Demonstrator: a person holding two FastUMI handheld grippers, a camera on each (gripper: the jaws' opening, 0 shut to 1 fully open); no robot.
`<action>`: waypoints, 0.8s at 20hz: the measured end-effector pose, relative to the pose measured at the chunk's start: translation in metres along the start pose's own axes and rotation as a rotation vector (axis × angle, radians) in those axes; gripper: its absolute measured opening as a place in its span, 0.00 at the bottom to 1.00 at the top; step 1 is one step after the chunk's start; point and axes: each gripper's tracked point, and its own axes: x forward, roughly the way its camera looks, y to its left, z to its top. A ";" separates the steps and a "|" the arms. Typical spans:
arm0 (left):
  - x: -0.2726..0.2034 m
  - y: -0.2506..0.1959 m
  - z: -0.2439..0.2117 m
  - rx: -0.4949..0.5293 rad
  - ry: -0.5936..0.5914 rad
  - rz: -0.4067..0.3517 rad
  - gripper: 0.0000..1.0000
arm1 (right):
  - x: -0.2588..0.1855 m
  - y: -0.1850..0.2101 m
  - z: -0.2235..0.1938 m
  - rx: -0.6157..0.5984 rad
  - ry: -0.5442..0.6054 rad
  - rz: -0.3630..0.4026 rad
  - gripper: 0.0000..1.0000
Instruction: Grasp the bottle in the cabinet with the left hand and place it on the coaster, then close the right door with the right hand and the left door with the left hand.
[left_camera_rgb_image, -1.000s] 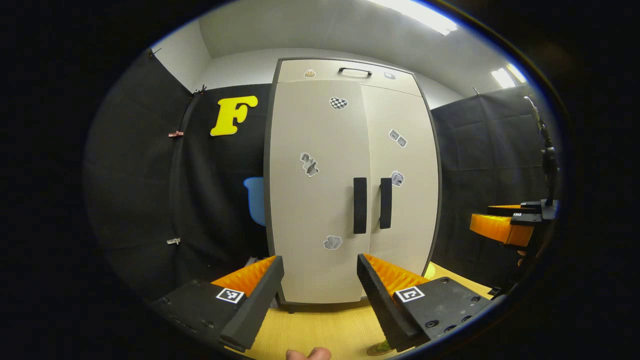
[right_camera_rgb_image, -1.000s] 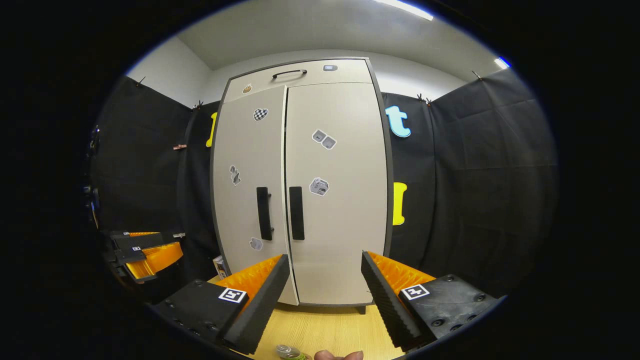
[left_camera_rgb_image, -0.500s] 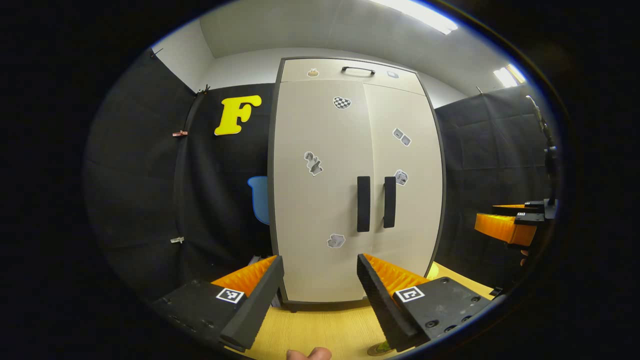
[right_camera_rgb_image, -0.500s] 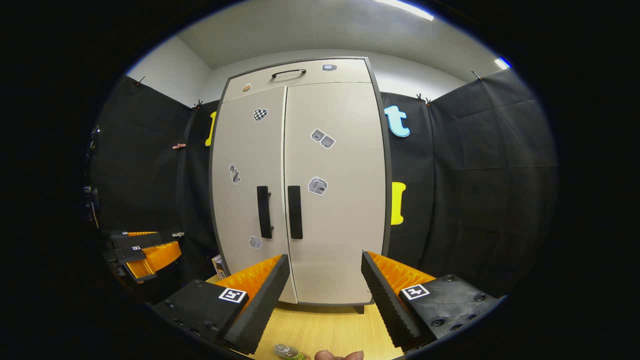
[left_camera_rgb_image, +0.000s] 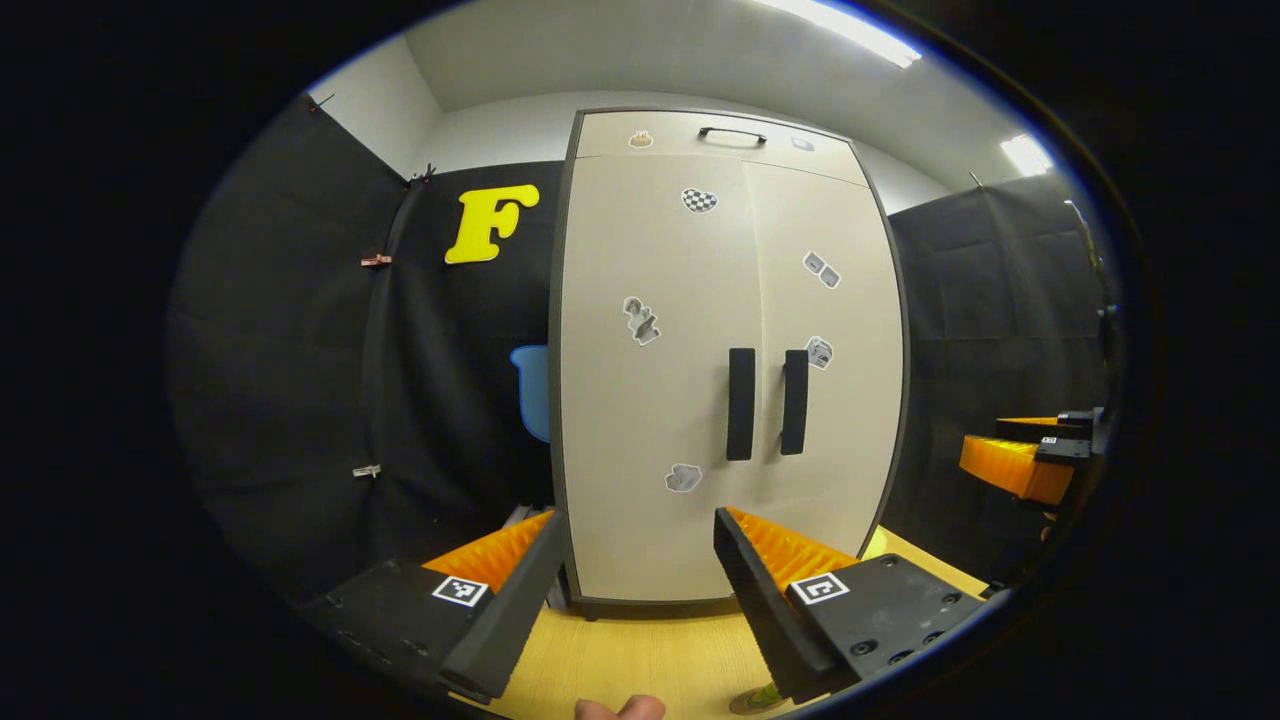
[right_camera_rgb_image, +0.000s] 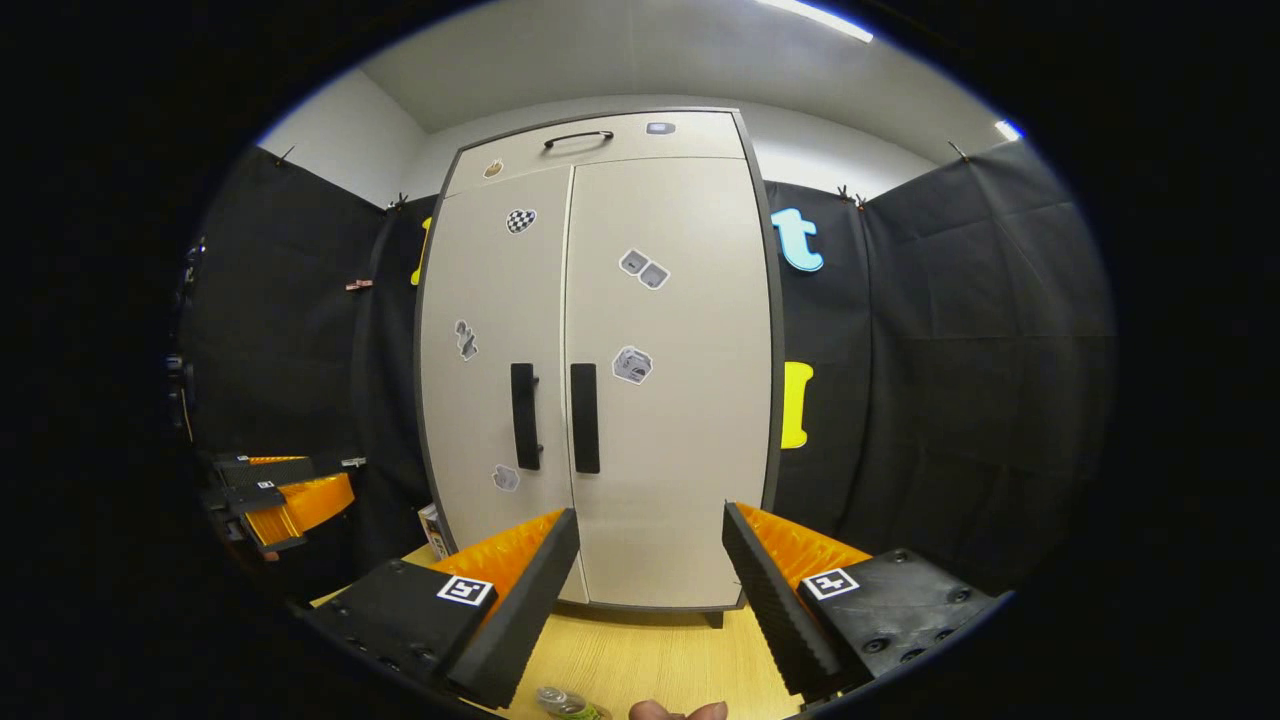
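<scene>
The pale cabinet (left_camera_rgb_image: 700, 300) stands on the table with both doors flush and only a thin seam between them. Its two dark handles (left_camera_rgb_image: 741, 404) (left_camera_rgb_image: 795, 402) sit side by side. My left gripper (left_camera_rgb_image: 640, 525) is open and empty, held a short way off the left door (left_camera_rgb_image: 650, 420). Facing the right door (right_camera_rgb_image: 670, 420), my right gripper (right_camera_rgb_image: 650, 520) is also open and empty. The right gripper (left_camera_rgb_image: 1020, 465) appears far right in the left gripper view, the left gripper (right_camera_rgb_image: 290, 495) far left in the right gripper view. A bottle top (right_camera_rgb_image: 565, 703) peeks in at the bottom edge, mostly cut off.
The wooden table (left_camera_rgb_image: 640, 650) runs from the cabinet's foot toward me. A drawer with a handle (left_camera_rgb_image: 733, 133) tops the cabinet. A small box (right_camera_rgb_image: 430, 525) sits by the cabinet's left foot. Black cloth walls close in on both sides. A thumb (left_camera_rgb_image: 620, 708) shows at the bottom.
The seam between the doors has narrowed to a thin line. The left gripper view has shifted left, so the cabinet sits further right. The other gripper sits lower at each view's edge.
</scene>
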 end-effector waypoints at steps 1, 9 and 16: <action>0.000 0.000 0.000 -0.003 0.003 0.006 0.94 | 0.001 -0.002 -0.001 -0.006 0.002 -0.005 0.96; 0.006 -0.005 0.002 0.011 -0.015 0.047 0.94 | 0.010 -0.006 -0.010 0.022 0.029 0.018 0.96; 0.009 -0.010 -0.002 0.008 -0.013 0.069 0.94 | 0.024 -0.021 -0.012 0.045 0.026 0.006 0.96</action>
